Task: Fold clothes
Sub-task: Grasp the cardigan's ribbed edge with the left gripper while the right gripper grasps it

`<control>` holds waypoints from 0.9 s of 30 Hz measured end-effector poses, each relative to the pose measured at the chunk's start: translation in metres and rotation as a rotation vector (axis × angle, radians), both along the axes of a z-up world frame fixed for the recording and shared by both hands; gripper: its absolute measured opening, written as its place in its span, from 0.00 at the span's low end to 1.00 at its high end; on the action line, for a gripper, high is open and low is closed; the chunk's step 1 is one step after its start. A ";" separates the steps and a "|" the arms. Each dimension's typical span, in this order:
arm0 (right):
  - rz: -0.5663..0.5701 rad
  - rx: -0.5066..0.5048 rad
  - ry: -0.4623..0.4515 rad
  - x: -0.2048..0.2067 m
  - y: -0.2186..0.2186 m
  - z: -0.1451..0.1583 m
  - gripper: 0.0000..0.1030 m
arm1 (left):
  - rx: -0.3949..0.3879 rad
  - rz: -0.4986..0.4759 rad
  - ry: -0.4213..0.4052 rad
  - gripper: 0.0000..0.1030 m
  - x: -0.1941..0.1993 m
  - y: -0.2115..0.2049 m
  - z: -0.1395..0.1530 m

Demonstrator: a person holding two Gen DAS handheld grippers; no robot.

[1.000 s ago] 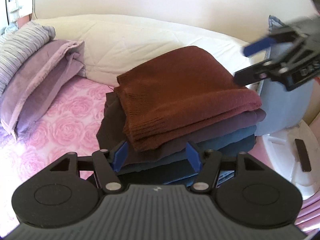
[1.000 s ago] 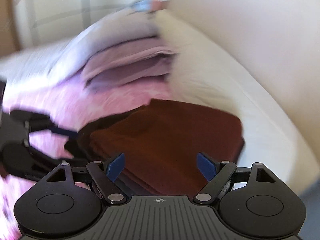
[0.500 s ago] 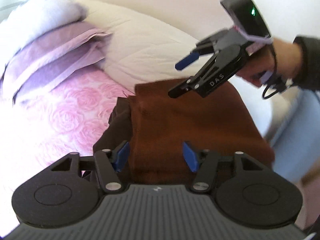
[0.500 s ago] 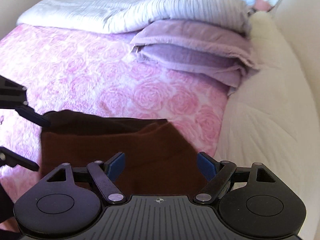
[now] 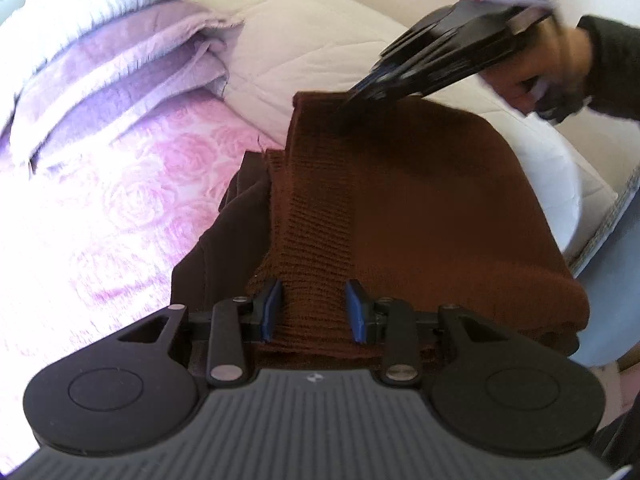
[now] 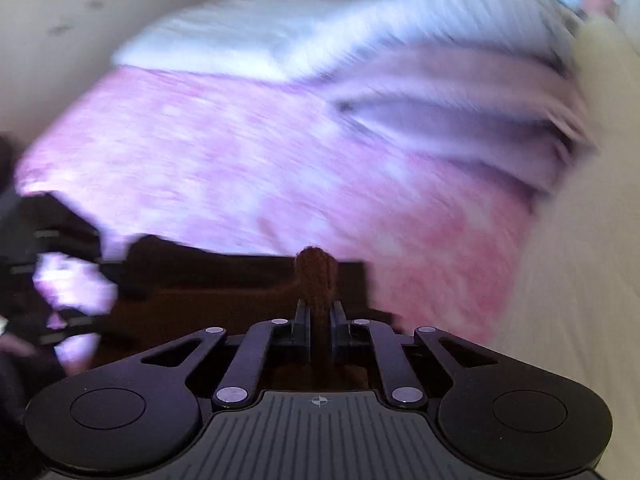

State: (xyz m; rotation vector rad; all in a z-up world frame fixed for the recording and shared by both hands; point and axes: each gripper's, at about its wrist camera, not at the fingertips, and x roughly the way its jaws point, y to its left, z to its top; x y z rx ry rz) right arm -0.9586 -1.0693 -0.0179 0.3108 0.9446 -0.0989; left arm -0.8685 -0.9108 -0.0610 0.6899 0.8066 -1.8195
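Note:
A folded rust-brown knit sweater (image 5: pixel 420 208) lies on top of a stack of dark folded clothes (image 5: pixel 216 256) on the bed. My left gripper (image 5: pixel 314 310) is partly closed, its blue pads on either side of the sweater's ribbed near edge, with cloth between them. My right gripper (image 6: pixel 319 322) is shut on a pinch of the brown sweater (image 6: pixel 316 276) at its far corner; it also shows in the left wrist view (image 5: pixel 360 90), blurred, gripping that raised corner.
A pink rose-print bedspread (image 5: pixel 120 184) covers the bed. Folded lilac blankets (image 5: pixel 120 64) and a striped pillow (image 6: pixel 360 36) lie at the back. A cream quilted cushion (image 5: pixel 304 36) runs behind the stack. A pale blue object (image 5: pixel 612 292) is at the right.
My right gripper came down onto the sweater's far corner and shut on it, lifting it. My left gripper moved in over the near ribbed edge and narrowed around it.

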 end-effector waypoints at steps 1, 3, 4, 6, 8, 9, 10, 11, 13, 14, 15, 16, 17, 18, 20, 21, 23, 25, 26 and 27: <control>0.057 0.042 -0.040 -0.004 0.006 0.006 0.07 | -0.018 -0.005 -0.010 0.27 -0.002 0.005 0.000; 0.160 0.112 -0.074 -0.005 0.013 0.012 0.07 | -0.045 -0.009 -0.017 0.27 -0.003 0.013 -0.001; 0.197 0.137 -0.060 -0.001 0.013 0.008 0.07 | -0.049 -0.007 -0.014 0.27 -0.003 0.013 -0.002; 0.230 0.142 -0.037 0.008 0.007 -0.004 0.07 | -0.044 -0.003 -0.009 0.27 -0.003 0.012 -0.006; 0.215 0.143 -0.007 0.018 -0.009 -0.024 0.07 | -0.041 -0.002 -0.009 0.27 -0.003 0.009 -0.007; 0.203 0.144 0.013 0.024 -0.017 -0.035 0.07 | -0.040 -0.002 -0.010 0.27 -0.003 0.008 -0.008; 0.194 0.148 0.032 0.028 -0.025 -0.044 0.07 | -0.039 -0.001 -0.010 0.27 -0.003 0.006 -0.008; 0.189 0.151 0.043 0.031 -0.033 -0.050 0.07 | -0.038 0.001 -0.010 0.27 -0.003 0.005 -0.008; 0.176 0.157 0.059 0.036 -0.047 -0.061 0.08 | -0.037 0.011 -0.003 0.27 -0.003 0.004 -0.009; 0.165 0.156 0.061 0.037 -0.052 -0.062 0.10 | -0.036 0.016 0.003 0.27 -0.002 0.005 -0.010; 0.157 0.150 0.065 0.038 -0.056 -0.062 0.19 | -0.036 0.020 0.009 0.27 -0.001 0.005 -0.010; 0.148 0.148 0.074 0.037 -0.059 -0.063 0.31 | -0.036 0.024 0.014 0.27 -0.001 0.007 -0.010; 0.139 0.152 0.089 0.035 -0.060 -0.064 0.38 | -0.036 0.026 0.018 0.27 0.000 0.008 -0.010; 0.130 0.157 0.104 0.034 -0.062 -0.066 0.48 | -0.035 0.027 0.023 0.27 0.001 0.008 -0.011; 0.112 0.181 0.128 0.030 -0.065 -0.070 0.51 | -0.032 0.028 0.030 0.28 0.002 0.009 -0.011; 0.103 0.226 0.129 0.030 -0.068 -0.075 0.51 | -0.030 0.026 0.032 0.28 0.003 0.009 -0.011; 0.080 0.298 0.131 0.028 -0.071 -0.082 0.50 | -0.029 0.022 0.033 0.28 0.004 0.008 -0.011; 0.068 0.318 0.122 0.025 -0.069 -0.079 0.20 | -0.040 0.012 0.027 0.28 0.003 0.009 -0.009; 0.068 0.306 0.107 0.024 -0.065 -0.071 0.18 | -0.048 0.007 0.023 0.28 0.002 0.010 -0.008; 0.065 0.289 0.087 0.022 -0.063 -0.062 0.15 | -0.065 -0.003 0.015 0.28 0.001 0.011 -0.007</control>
